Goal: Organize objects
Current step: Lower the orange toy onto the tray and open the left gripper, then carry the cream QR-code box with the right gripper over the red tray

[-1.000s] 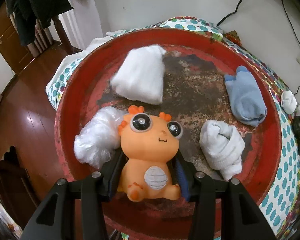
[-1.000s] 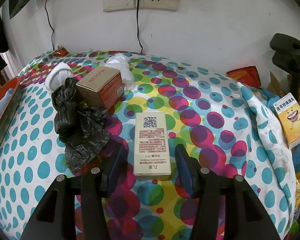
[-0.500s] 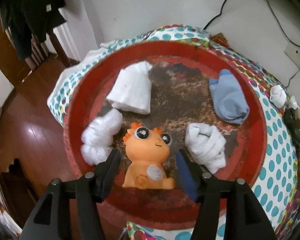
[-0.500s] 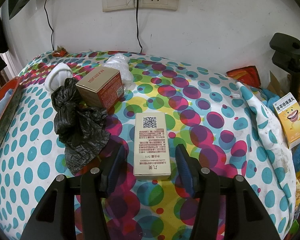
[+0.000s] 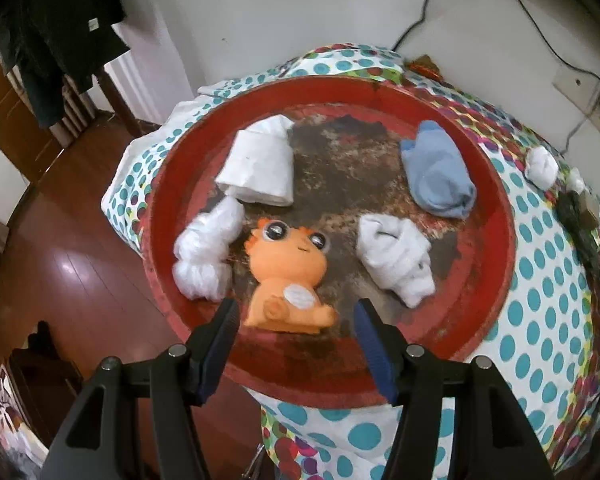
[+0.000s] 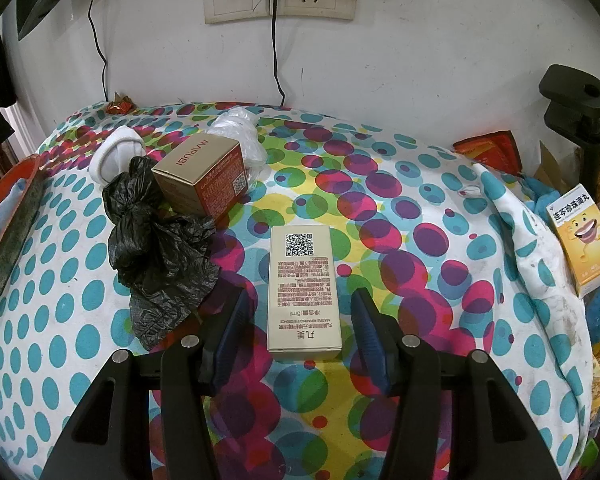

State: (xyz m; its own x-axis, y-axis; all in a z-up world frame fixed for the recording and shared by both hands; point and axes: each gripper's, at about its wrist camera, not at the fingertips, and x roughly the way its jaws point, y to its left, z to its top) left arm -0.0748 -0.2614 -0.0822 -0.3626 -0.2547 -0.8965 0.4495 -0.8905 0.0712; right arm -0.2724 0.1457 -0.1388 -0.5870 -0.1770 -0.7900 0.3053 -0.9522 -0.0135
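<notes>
In the left wrist view, the left gripper (image 5: 294,318) has let go of the orange toy (image 5: 286,270). A second ago its jaws pinched the toy's sides. They have just been opening, and now they are spread with nothing pressed between them. The gripper has also pulled back and up, so the toy looks smaller and sits just past the jaw tips, a little to the left. It sits on the red tray (image 5: 496,240). A white plastic bag (image 5: 204,254) is close beside the left jaw tip. A rolled white sock (image 5: 396,262) is past the right jaw. A folded white cloth (image 5: 260,170) and a blue sock (image 5: 438,178) lie farther off. The tray's near rim runs right under the jaws, and the wood floor (image 5: 80,288) drops away to the left.

In the right wrist view, nothing has changed. The right gripper (image 6: 300,314) has its jaws spread on either side of the long cream box (image 6: 304,286), with a gap on each side. The box lies flat on the spotted surface (image 6: 440,248). A black bag (image 6: 160,248) is just left of the left jaw. The right side has open room.
</notes>
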